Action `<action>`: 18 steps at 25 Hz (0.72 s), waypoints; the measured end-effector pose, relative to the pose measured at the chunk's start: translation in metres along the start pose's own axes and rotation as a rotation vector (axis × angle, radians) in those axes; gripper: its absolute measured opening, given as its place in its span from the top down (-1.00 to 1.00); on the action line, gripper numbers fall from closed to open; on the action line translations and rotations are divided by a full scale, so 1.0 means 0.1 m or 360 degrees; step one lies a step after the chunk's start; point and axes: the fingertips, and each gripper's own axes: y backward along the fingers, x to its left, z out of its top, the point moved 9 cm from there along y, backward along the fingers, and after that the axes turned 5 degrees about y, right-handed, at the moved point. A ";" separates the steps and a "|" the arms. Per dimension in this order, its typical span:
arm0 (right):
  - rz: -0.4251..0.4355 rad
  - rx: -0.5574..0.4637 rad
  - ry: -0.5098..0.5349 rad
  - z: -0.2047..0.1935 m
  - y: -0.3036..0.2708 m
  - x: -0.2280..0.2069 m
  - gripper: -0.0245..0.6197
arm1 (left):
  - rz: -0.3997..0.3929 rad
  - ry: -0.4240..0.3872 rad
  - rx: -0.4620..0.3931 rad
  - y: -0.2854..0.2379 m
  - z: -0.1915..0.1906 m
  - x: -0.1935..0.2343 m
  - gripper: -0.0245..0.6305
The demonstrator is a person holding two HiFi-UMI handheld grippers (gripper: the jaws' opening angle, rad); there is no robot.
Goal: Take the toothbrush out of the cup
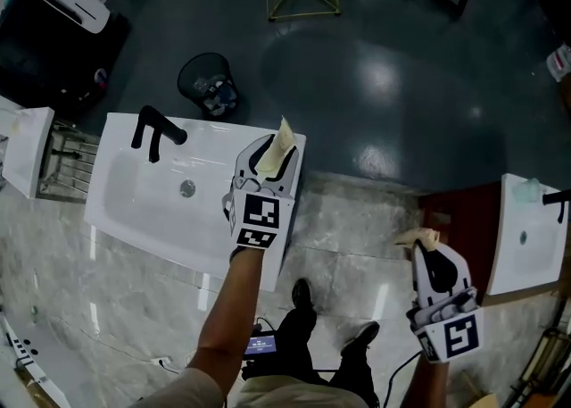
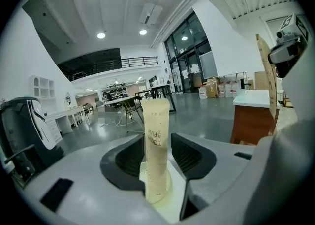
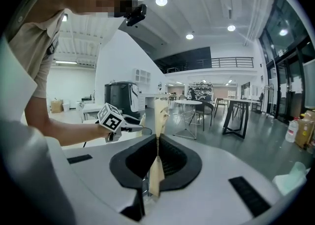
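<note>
head view: the left gripper (image 1: pixel 272 154) is hovering over the right-hand edge of the white sink (image 1: pixel 116 187). the cream toothbrush packet (image 1: pixel 282 138) is pointing out of it toward 12 o'clock. the right gripper (image 1: pixel 423 247) is hanging at 4 o'clock, well apart, over the pale floor (image 1: pixel 357 219). a waste bin (image 1: pixel 207 83) at 11 o'clock and a second sink (image 1: pixel 526 237) at 3 o'clock are bounding the space. the dark floor toward 12 o'clock is lying open.

left gripper view: the jaws are standing released, wide on both sides of the packet, with the pads not pressing it. a pale round rim (image 2: pixel 166 190) is circling the packet's foot at 6 o'clock. whether this is the cup cannot be told.

right gripper view: the jaws are clenched on a thin cream piece (image 3: pixel 158 115), seen edge-on.

judgement: the take-out step is probably still pending. the next move is calling for a firm grip on the packet and a straight pull along its length, staying clear of the sink edge.
</note>
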 end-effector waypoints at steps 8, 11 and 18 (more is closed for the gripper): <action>0.0002 0.0055 -0.0031 -0.25 -0.22 0.02 0.88 | 0.0046 -0.0029 0.0000 -0.19 -0.15 0.07 0.46; -0.0005 0.0064 -0.0047 -0.31 -0.20 0.01 0.88 | 0.0058 -0.0036 -0.0009 -0.19 -0.15 0.08 0.55; -0.0014 0.0040 -0.0045 -0.29 -0.14 -0.03 0.88 | 0.0150 -0.0035 -0.0004 -0.08 -0.04 0.12 0.80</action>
